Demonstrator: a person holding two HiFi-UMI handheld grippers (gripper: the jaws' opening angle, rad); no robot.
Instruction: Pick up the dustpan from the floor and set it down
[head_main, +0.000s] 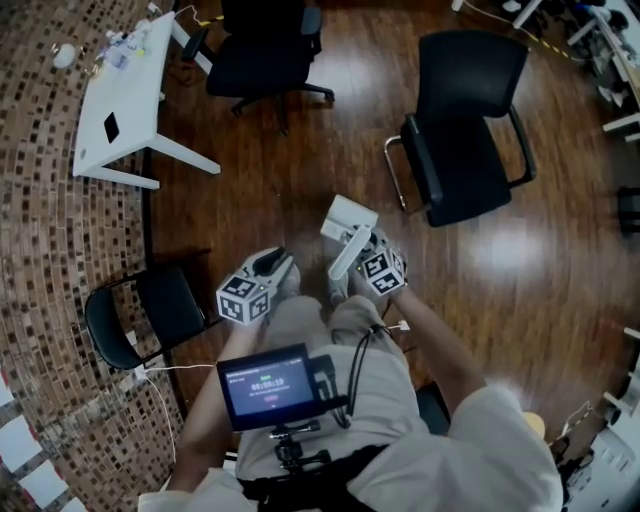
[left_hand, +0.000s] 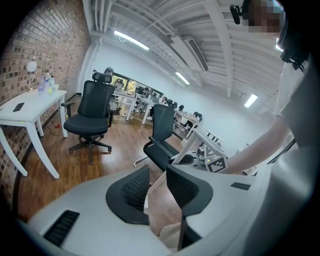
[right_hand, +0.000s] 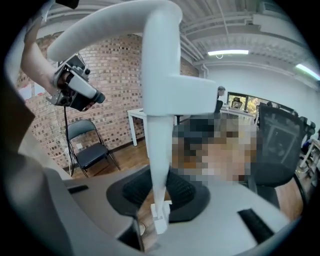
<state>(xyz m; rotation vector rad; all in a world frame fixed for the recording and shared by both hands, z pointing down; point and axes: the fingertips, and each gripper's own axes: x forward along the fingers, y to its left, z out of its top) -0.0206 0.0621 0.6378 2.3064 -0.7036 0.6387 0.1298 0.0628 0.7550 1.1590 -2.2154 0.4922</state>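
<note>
- White plastic dustpan (head_main: 348, 218) is off the dark wooden floor (head_main: 300, 170). It sits just above the centre of the head view, carried by my right gripper (head_main: 352, 262).
- In the right gripper view, the right gripper (right_hand: 159, 189) has its jaws clamped on the lower end of the handle. The handle runs straight up the frame from there, and the pan (right_hand: 161, 75) bends over at the top.
- So the long axis points away from the jaws, with the pan end farthest out, towards the top of the head view.
- My left gripper (head_main: 270, 264) sits just left of the right one, near the dustpan but not touching it.
- In its own view the left gripper (left_hand: 157, 182) has its jaws apart, with only floor and trouser cloth between them.
- I judge the set-down belongs to the right hand. I would lower the dustpan pan-first onto the bare floor ahead, between the black swivel office chair (head_main: 265, 50) and the black sled-base chair (head_main: 465, 140).
</note>
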